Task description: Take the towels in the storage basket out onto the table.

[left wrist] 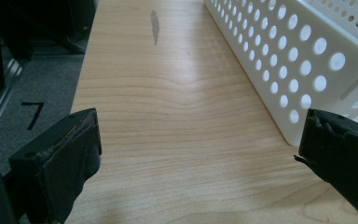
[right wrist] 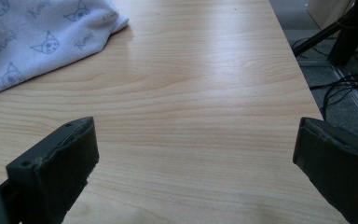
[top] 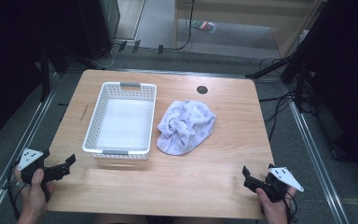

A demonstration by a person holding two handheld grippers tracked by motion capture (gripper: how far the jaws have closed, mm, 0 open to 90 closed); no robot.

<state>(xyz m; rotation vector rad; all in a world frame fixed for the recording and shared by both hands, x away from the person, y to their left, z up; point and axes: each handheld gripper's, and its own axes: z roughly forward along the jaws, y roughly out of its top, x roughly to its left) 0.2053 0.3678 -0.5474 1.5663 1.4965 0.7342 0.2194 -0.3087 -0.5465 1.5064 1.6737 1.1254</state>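
Hands are waiting at the near table (top: pixel 168 186) edge. The left claw (top: pixel 64 168) and right claw (top: pixel 248 177) are gaping wide, holding nothing. The cloth (top: pixel 186 126) is lying ahead of the right claw, beside the basket (top: pixel 93 122), likely not put in yet.

We see the basket (top: pixel 121 119) on the table (top: pixel 223 177) left of centre, the cloth (top: pixel 186 127) just beside it at centre, and both grippers in the lower corners.
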